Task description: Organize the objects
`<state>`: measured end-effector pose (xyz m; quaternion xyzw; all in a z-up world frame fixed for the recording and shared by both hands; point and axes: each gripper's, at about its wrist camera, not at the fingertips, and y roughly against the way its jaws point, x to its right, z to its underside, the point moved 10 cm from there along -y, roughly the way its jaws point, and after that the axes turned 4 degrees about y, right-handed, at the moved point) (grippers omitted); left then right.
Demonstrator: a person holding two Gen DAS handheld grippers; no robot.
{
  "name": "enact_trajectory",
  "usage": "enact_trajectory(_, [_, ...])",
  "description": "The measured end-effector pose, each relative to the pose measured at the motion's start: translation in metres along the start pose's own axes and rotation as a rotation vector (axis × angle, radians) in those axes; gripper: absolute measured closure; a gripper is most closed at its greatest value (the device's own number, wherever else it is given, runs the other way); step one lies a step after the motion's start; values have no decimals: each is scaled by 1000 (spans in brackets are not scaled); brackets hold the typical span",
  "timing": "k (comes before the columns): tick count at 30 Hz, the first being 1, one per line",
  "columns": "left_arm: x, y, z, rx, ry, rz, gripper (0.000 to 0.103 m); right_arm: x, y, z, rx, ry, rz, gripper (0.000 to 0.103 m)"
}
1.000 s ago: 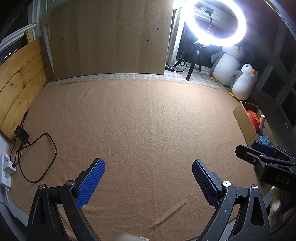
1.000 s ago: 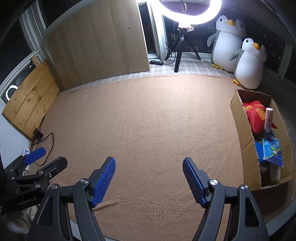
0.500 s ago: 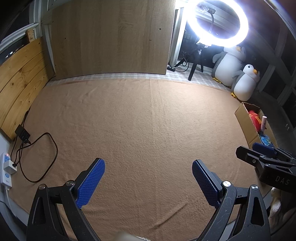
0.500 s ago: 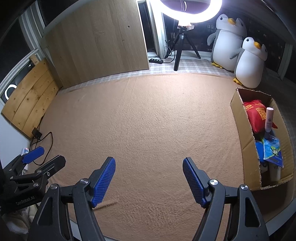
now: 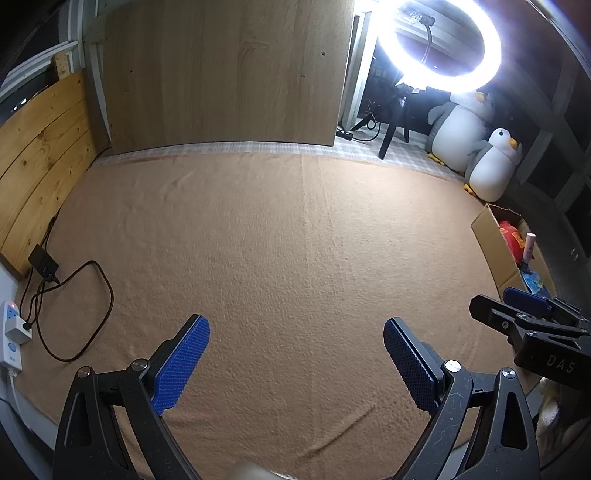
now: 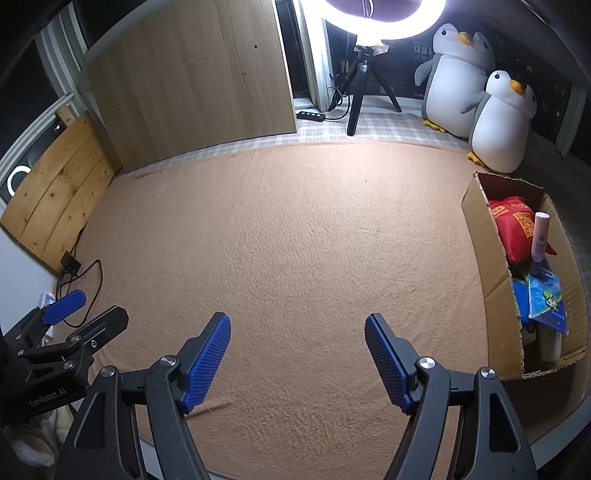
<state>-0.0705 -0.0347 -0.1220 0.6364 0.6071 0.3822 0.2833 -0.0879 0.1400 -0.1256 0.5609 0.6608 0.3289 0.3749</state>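
Left wrist view: your left tongs (image 5: 295, 354) hang released over the tan blanket (image 5: 277, 240); two plush penguins (image 5: 495, 166) sit behind one ring light (image 5: 439, 44).

Right wrist view: your right tongs (image 6: 297, 350) gape empty; one cardboard box (image 6: 484, 251), rightward, holds one red pouch (image 6: 513, 229) and one pink tube (image 6: 540, 236).

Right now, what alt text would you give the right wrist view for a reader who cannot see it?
The open right gripper hangs empty over a bare tan blanket. At right a cardboard box holds a red pouch, a pink tube and blue packets; two plush penguins and a ring light stand behind.
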Motion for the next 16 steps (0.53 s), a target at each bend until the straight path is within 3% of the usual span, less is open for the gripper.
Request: enact_trajectory(16, [6,-15,5,-19,-15,-17,2,6,-13,2,-31,-2,10,31])
